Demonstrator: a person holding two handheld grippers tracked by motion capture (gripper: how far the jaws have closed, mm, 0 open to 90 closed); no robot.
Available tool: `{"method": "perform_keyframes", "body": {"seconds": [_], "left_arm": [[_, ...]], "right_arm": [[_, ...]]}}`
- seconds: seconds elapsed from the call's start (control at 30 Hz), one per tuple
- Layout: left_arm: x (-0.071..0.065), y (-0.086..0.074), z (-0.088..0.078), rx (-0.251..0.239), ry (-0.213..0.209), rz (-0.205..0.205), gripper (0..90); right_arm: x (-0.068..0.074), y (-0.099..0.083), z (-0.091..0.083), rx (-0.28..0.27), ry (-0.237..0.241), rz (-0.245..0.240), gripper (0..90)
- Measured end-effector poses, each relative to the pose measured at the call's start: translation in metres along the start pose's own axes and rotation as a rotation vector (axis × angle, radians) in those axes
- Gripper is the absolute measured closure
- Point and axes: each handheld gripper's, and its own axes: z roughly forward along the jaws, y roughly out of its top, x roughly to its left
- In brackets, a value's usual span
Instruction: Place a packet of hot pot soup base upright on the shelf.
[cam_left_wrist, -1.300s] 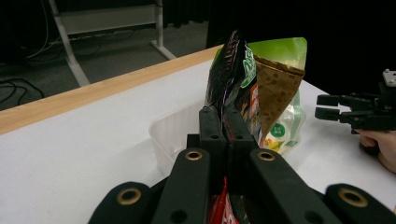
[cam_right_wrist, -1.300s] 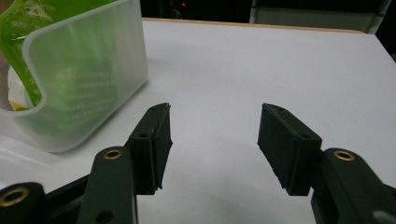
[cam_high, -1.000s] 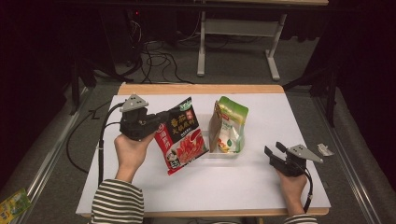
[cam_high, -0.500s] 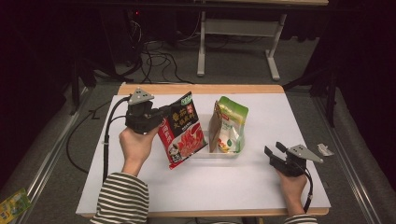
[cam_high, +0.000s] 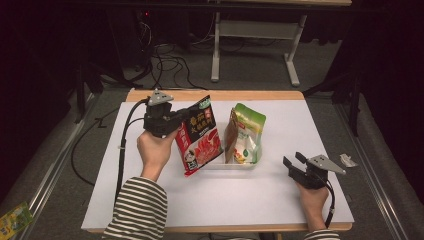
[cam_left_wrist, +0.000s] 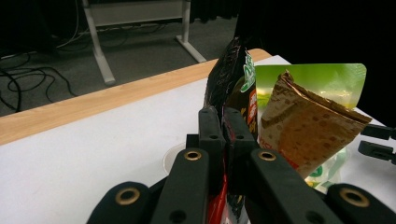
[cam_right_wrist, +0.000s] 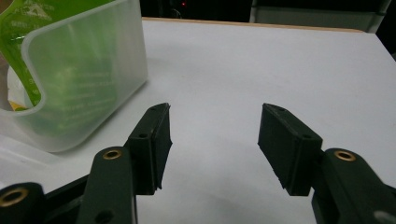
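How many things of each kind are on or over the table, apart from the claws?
Snack pouches: 2, a red and black one held by the left claw and a green one standing in the container.
Clear plastic containers: 1.
Small scraps by the right claw: 1.
Total: 4

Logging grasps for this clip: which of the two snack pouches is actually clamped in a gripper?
The red-and-black pouch, pinched by the left gripper and lifted off the table. The green pouch stands untouched in the clear tub.
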Motion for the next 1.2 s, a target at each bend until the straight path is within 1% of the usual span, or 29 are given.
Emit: {"method": "perform_keyframes", "body": {"seconds": [0.2,0.3,0.4,0.43,0.53,0.57,0.63,0.67,0.7,0.73,0.83,0.87,0.9,0.97,1.0,1.03,1.1,1.17,1.2], "left_arm": [[0.002,0.000,0.003,0.006,-0.008,-0.002,87.3],[0.002,0.000,0.009,0.016,-0.007,0.003,87.1],[0.003,0.001,0.012,0.020,-0.007,-0.001,87.7],[0.002,0.003,0.016,0.025,0.004,0.006,88.0],[-0.001,0.008,0.020,0.034,0.012,0.026,88.6],[-0.001,0.008,0.020,0.034,0.012,0.026,88.7],[-0.003,0.013,0.022,0.030,0.021,0.028,88.8],[-0.003,0.013,0.022,0.030,0.021,0.028,88.7],[-0.002,0.017,0.023,0.026,0.030,0.030,88.7],[-0.003,0.019,0.024,0.019,0.031,0.022,88.7],[-0.002,0.021,0.025,0.009,0.042,0.020,88.8],[-0.001,0.022,0.027,-0.001,0.048,0.005,88.7],[-0.001,0.022,0.027,-0.001,0.048,0.005,88.7],[0.000,0.020,0.029,-0.022,0.057,-0.007,88.5],[0.000,0.020,0.029,-0.022,0.057,-0.007,88.1],[0.001,0.015,0.032,-0.034,0.048,-0.022,87.9],[0.002,0.010,0.038,-0.019,0.032,-0.012,87.4],[0.002,0.006,0.041,-0.019,0.033,-0.010,87.1],[0.004,0.004,0.042,-0.033,0.028,-0.017,86.9]], "right_arm": [[0.001,0.000,0.000,0.009,-0.001,0.004,43.7],[0.001,0.000,0.000,0.012,0.000,0.004,43.7],[0.001,0.000,0.001,0.011,0.000,0.003,43.7],[0.001,0.000,0.001,0.013,0.002,-0.001,43.7],[0.001,0.000,0.001,0.013,0.002,-0.001,43.6],[0.001,0.000,0.001,0.013,0.002,-0.001,43.6],[0.000,0.000,0.001,0.012,0.003,-0.002,43.6],[0.000,0.000,0.001,0.012,0.003,-0.002,43.6],[0.001,0.000,0.001,0.012,0.001,-0.004,43.6],[0.001,0.000,0.001,0.012,0.002,-0.005,43.6],[0.001,0.000,0.001,0.012,0.001,-0.008,43.6],[0.001,0.000,0.001,0.011,0.002,-0.011,43.6],[0.001,0.000,0.001,0.011,0.001,-0.011,43.6],[0.001,0.000,0.001,0.011,0.001,-0.010,43.5],[0.001,0.000,0.001,0.011,0.001,-0.010,43.5],[0.001,0.000,0.001,0.012,0.001,-0.008,43.5],[0.001,0.000,0.001,0.013,0.001,-0.008,43.5],[0.001,0.000,0.001,0.013,0.001,-0.008,43.4],[0.001,0.000,0.001,0.012,0.002,-0.009,43.4]]}}
